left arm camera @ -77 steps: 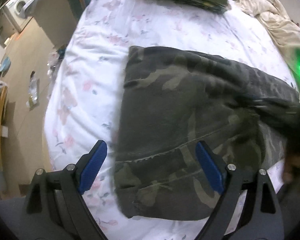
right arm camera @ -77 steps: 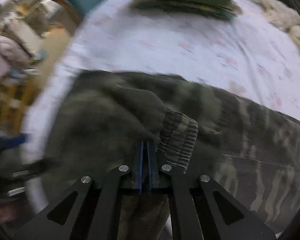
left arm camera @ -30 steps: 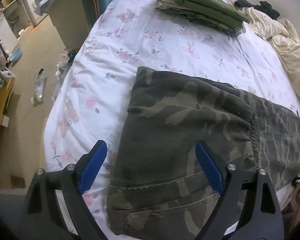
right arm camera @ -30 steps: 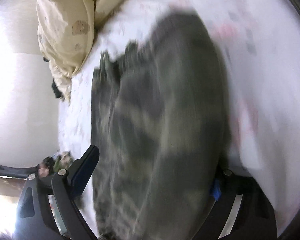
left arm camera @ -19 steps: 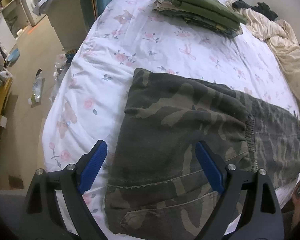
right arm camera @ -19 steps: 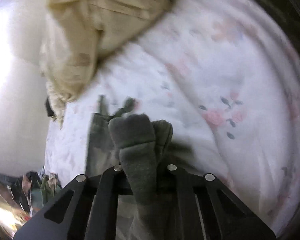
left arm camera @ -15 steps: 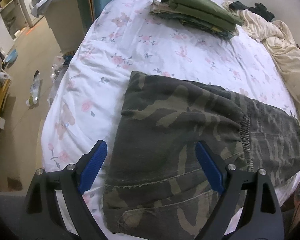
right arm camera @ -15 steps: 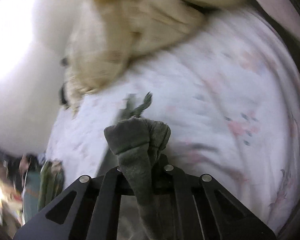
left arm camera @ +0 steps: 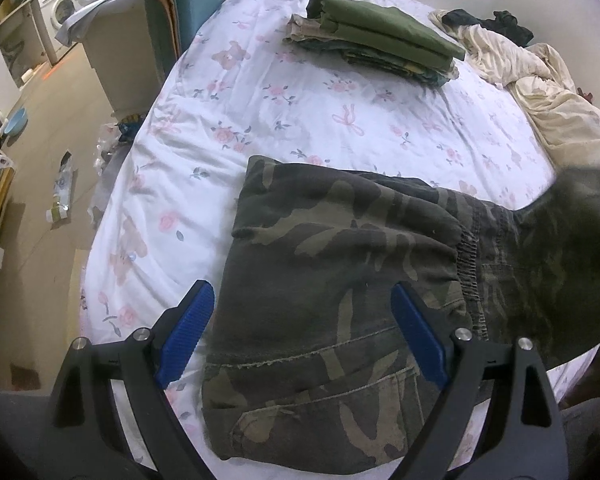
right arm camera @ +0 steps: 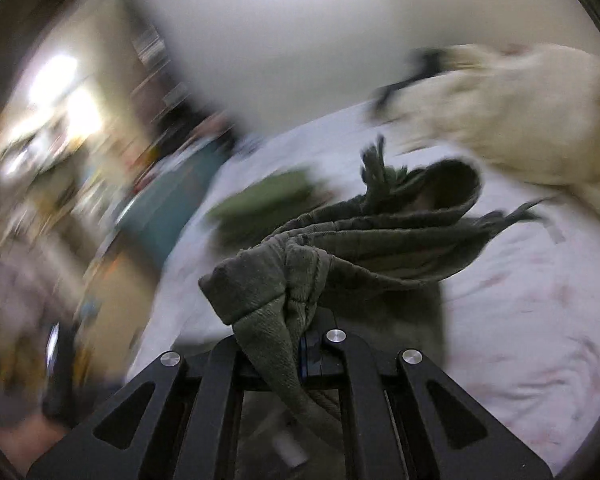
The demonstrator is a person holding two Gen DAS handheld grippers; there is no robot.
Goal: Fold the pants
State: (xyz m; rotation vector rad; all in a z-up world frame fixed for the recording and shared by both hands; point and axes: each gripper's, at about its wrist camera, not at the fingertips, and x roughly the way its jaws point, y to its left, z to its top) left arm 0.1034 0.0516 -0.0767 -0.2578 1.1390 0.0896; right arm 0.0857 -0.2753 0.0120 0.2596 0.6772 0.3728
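Observation:
Camouflage pants (left arm camera: 340,280) lie partly folded on the flowered bed sheet (left arm camera: 300,120) in the left wrist view. My left gripper (left arm camera: 300,332) is open and hovers just above the pants' near left part, its blue pads (left arm camera: 186,332) either side of the fabric. In the right wrist view my right gripper (right arm camera: 306,348) is shut on the bunched waistband end of the pants (right arm camera: 292,280) and holds it lifted off the bed. That lifted part shows as a blurred dark mass at the right edge of the left wrist view (left arm camera: 572,240).
A stack of folded green and camouflage clothes (left arm camera: 376,36) lies at the far side of the bed. A cream blanket (left arm camera: 540,92) is heaped at the far right. The bed's left edge drops to a floor with clutter (left arm camera: 60,188) and a washing machine (left arm camera: 60,16).
My right gripper has closed on the pants' waistband end at the right, lifted it and swung it left over the bed. My left gripper stays open above the pants.

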